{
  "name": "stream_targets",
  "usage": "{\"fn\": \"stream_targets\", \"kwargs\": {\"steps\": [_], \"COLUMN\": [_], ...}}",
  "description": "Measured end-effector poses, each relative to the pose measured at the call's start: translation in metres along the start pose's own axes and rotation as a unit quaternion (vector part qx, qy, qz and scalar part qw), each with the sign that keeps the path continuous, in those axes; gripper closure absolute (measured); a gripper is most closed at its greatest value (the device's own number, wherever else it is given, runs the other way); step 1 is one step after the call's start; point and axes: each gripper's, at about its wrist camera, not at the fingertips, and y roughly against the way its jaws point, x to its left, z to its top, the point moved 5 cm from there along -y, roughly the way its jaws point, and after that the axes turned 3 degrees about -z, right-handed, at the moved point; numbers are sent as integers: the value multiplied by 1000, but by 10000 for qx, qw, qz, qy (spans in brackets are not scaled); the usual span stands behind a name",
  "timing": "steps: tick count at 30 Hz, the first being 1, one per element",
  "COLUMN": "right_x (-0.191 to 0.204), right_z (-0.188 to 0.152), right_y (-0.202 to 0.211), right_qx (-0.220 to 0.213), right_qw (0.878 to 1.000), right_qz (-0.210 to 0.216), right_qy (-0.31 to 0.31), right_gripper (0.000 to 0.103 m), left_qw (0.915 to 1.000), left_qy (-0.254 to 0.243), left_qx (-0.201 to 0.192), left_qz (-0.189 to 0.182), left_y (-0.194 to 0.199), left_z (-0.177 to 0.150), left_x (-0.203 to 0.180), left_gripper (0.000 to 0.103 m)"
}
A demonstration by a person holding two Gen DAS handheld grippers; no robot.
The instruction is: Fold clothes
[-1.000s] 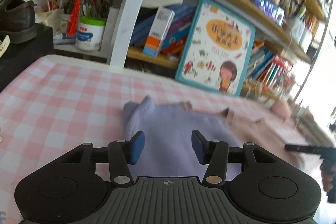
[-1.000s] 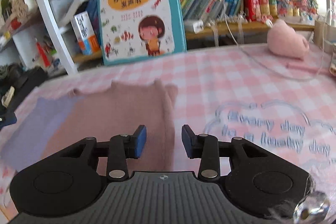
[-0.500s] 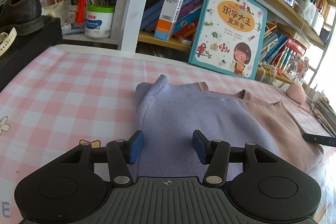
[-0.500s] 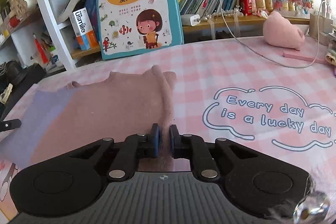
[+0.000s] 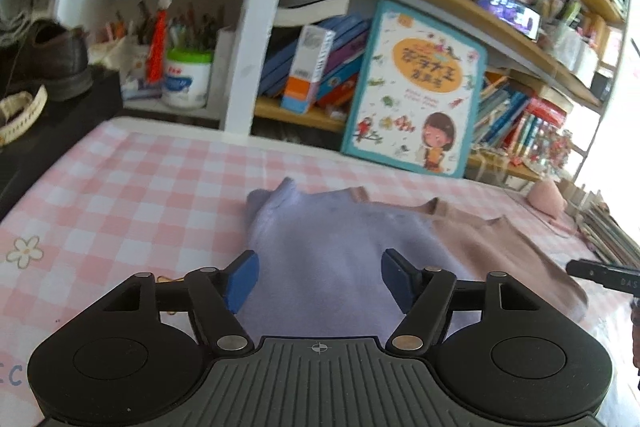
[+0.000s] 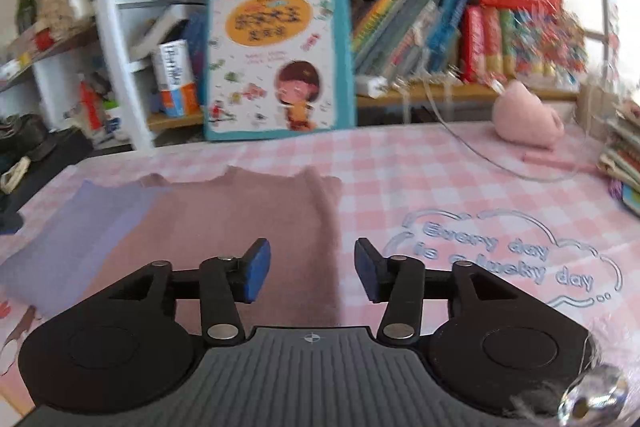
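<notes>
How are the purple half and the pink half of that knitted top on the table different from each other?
The purple half is lavender and lies under the left gripper; the pink half is dusty pink and lies under the right gripper. The purple half's far corner is bunched up; the pink half's right edge runs straight beside the bare checked tablecloth. Both lie flat, and neither is gripped.

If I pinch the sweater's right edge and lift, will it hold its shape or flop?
The sweater will probably flop: it is soft knit lying flat and limp on the tablecloth. A one-edge pinch would likely let the lilac half drag behind. It looks light, so it may slide rather than peel up. Both the right gripper and the left gripper are open.
</notes>
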Motion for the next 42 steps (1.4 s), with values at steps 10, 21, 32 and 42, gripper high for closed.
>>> {"fn": "stream_targets", "kwargs": {"steps": [10,21,32,42], "right_x": [53,71,83,79], "right_z": [-16,-36,-48,-50], "right_y": [18,22,22,18], "right_qx": [-42,90,-6,65], "right_qw": [9965,9922,9853,9856], "right_qz": [534,875,996,1155], "right_qy": [638,887,1387,1233], "right_gripper": [43,37,27,26], "left_qw": [9991,9983,9802,9238], "left_qy": [-288,125,1878,3825], "left_qx": [247,549,621,30], "left_qz": [-170,-137,104,-184], "left_y": [4,19,30,28], "left_z": [-13,-36,-64,-65], "left_x": [-36,-46,-12,31], "left_gripper": [23,22,22,33]}}
